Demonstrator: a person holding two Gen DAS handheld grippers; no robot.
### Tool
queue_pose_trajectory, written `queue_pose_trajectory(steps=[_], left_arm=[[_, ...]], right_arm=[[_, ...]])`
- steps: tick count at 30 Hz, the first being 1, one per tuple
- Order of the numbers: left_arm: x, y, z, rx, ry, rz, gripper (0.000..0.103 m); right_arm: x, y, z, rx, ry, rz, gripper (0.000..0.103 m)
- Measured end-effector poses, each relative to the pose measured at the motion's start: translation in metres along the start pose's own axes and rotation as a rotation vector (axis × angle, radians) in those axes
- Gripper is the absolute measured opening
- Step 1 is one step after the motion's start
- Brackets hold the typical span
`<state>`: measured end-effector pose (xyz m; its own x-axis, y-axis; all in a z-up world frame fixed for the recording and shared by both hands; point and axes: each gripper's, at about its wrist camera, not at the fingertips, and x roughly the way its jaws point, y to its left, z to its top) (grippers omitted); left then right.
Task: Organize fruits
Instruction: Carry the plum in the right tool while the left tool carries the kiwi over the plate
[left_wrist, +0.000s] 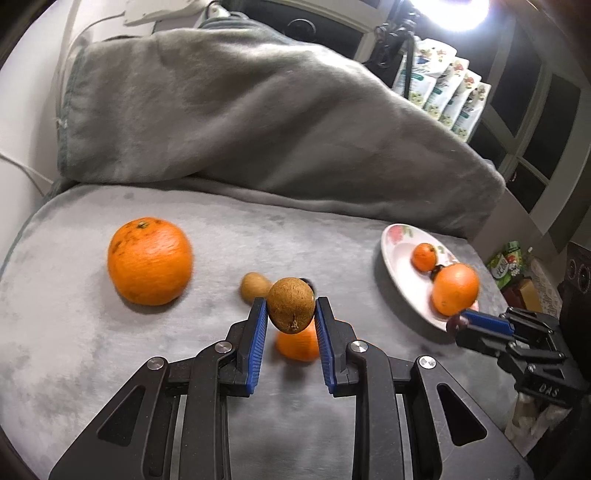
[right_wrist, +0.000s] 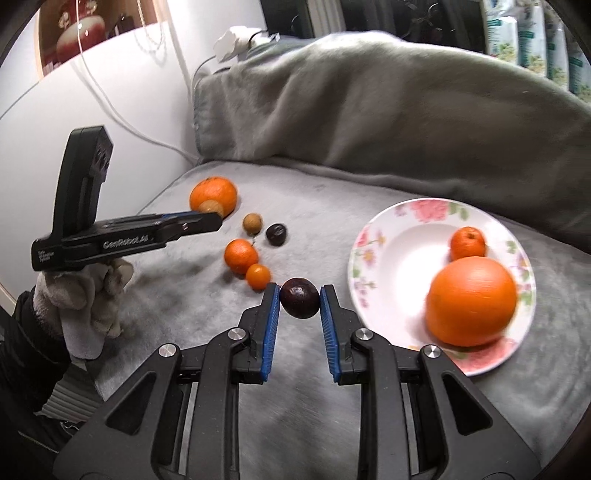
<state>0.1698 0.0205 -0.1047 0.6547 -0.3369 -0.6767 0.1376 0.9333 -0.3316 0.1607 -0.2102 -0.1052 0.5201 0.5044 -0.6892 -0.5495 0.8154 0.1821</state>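
A: How is the left gripper (left_wrist: 291, 314) set?
B: Angled downward, its 2 blue pads (left_wrist: 259, 332) clamped on a kiwi (left_wrist: 290, 310), lifted off the surface. A gloved hand (right_wrist: 92, 295) carries it.
A: And the right gripper (right_wrist: 299, 301)?
B: Same downward tilt, jaws pinching a plum (right_wrist: 299, 297) at the tips.

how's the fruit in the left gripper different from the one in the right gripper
The kiwi in the left gripper is tan-brown and dull; the plum in the right gripper is dark purple, almost black, and glossy. The kiwi is egg-shaped, the plum rounder. Each is pinched between blue pads, clear of the grey cloth.
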Motion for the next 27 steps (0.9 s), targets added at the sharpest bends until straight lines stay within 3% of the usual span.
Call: queue_pose_trajectory(steps=[14, 27], left_arm=[[0.003, -0.055, 0.007, 0.07, -0.009, -0.091, 0.025], [0.026, -0.09, 0.006, 0.122, 0.025, -0.128, 0.025]], right_arm=[[-0.042, -0.048, 0.004, 0.088, -0.094, -0.089, 0.024], [-0.045, -0.088, 0.015, 0.141, -0.115, -0.148, 0.024]])
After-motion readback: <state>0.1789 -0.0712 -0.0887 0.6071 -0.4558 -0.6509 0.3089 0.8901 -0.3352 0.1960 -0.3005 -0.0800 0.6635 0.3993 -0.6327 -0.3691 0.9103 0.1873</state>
